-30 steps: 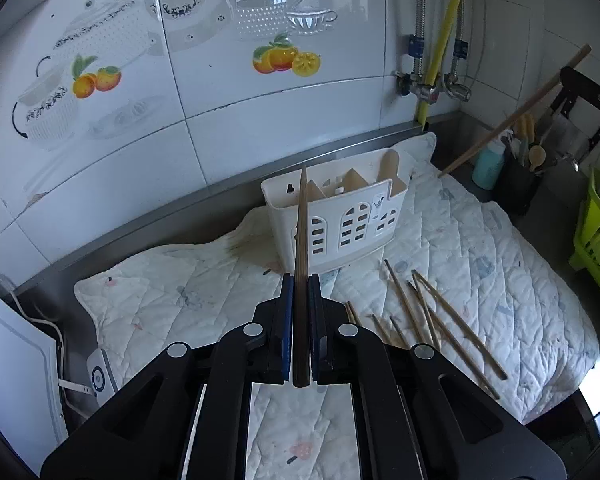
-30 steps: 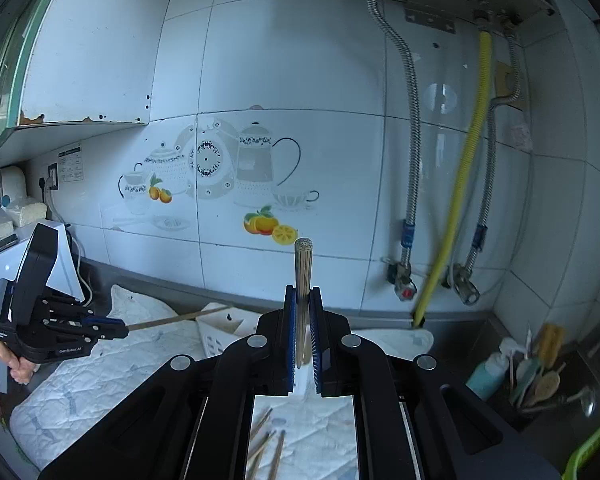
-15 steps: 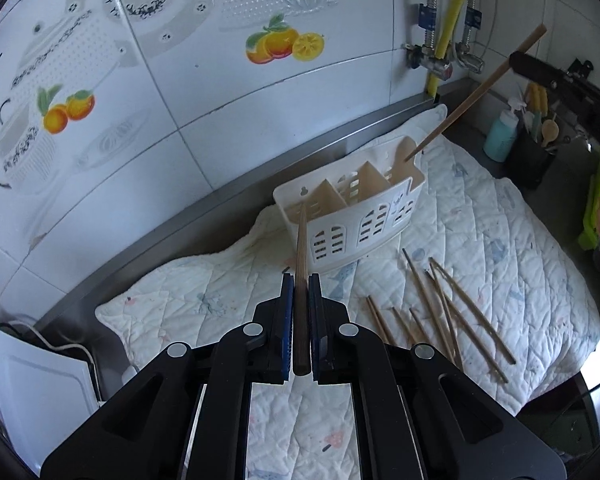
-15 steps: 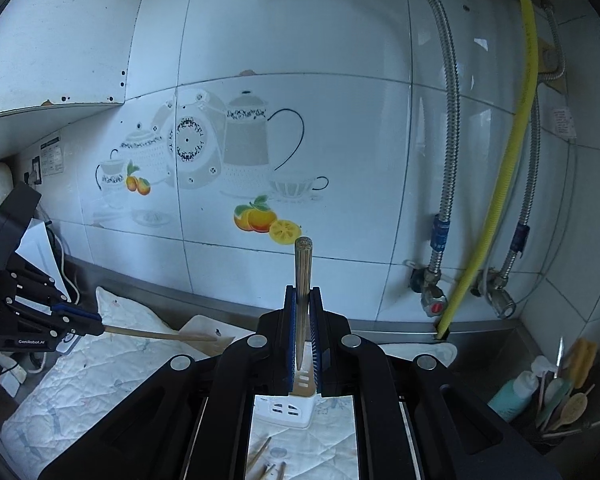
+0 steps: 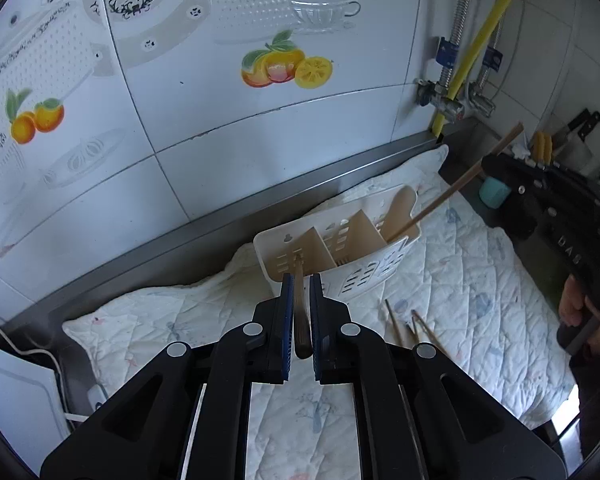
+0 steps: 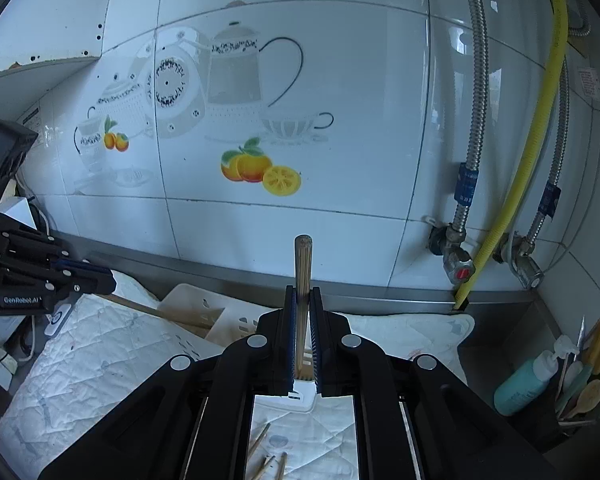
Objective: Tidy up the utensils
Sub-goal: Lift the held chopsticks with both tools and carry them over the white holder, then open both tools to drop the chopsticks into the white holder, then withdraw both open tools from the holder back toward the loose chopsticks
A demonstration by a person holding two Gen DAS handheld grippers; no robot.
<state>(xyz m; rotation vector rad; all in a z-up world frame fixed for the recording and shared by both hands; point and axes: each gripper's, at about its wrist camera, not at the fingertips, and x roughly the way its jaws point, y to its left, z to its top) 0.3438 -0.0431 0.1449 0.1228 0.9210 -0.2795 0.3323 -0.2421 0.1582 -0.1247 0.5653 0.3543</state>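
While left claw [image 5: 299,312] grips dark chopstick [image 5: 299,320] over white caddy [image 5: 340,256], right claw [image 6: 302,332] clamps second chopstick [image 6: 302,280].

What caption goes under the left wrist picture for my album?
Left gripper and right gripper each lower a chopstick into the white utensil holder.

A: What do the two tools look like?

B: Both are matte black plastic. The left gripper [image 5: 300,312] has angular linkage arms with round silver screw heads and blue pads lining its fingers [image 5: 287,320].

A: And the other?

B: The right gripper [image 6: 302,332] is built the same. Seen from the side, white lettering runs along each body.
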